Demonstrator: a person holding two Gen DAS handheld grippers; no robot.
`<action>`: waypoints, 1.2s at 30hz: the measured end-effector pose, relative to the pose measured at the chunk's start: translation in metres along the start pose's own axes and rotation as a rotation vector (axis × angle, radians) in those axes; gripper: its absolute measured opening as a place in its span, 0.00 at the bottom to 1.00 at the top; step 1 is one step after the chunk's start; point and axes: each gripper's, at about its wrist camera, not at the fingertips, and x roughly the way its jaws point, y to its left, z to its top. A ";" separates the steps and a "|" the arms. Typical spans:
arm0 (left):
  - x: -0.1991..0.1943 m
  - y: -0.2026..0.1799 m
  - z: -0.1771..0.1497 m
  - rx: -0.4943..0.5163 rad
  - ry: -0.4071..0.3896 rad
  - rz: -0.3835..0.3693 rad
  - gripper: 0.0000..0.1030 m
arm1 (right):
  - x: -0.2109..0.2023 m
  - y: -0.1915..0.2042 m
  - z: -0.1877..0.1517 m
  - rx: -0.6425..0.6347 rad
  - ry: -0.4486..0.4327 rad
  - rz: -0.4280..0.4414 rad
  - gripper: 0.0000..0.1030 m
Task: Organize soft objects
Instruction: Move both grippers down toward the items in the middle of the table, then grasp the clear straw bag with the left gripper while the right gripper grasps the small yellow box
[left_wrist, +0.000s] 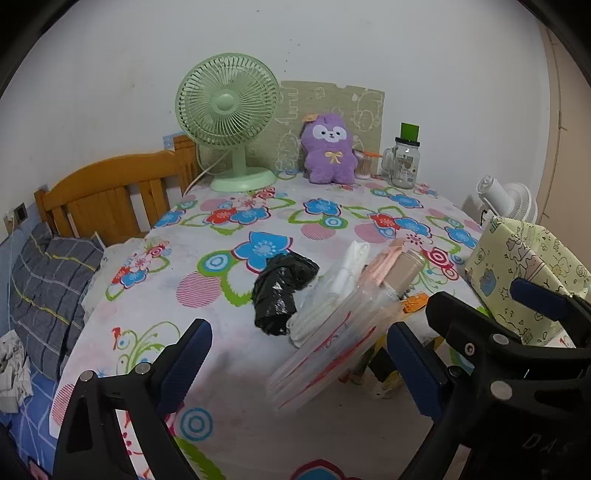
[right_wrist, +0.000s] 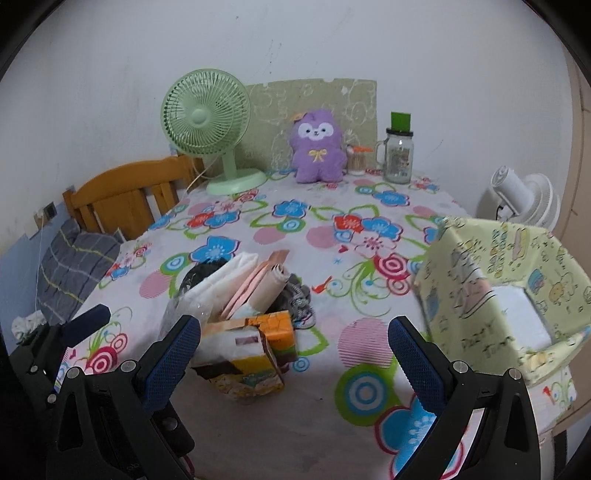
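Left wrist view: the left gripper is hanging with jaws apart over the floral table, gripping nothing. The black bag is lying at its 12 o'clock; a blurred clear bag is sitting between the fingers.

Right wrist view: the right gripper is gaping too, empty. The pile is sitting at 11 o'clock, the tissue pack just beside the left finger. The yellow box is standing at 2 o'clock.
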 end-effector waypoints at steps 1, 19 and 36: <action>0.001 0.002 0.000 0.001 -0.001 -0.001 0.94 | 0.002 0.001 0.000 0.003 0.004 0.010 0.99; 0.009 0.016 0.002 -0.002 -0.006 -0.038 0.68 | 0.021 0.018 0.005 0.017 0.051 0.056 0.92; 0.037 0.027 -0.010 -0.054 0.109 -0.088 0.23 | 0.038 0.039 -0.005 -0.037 0.070 -0.010 0.74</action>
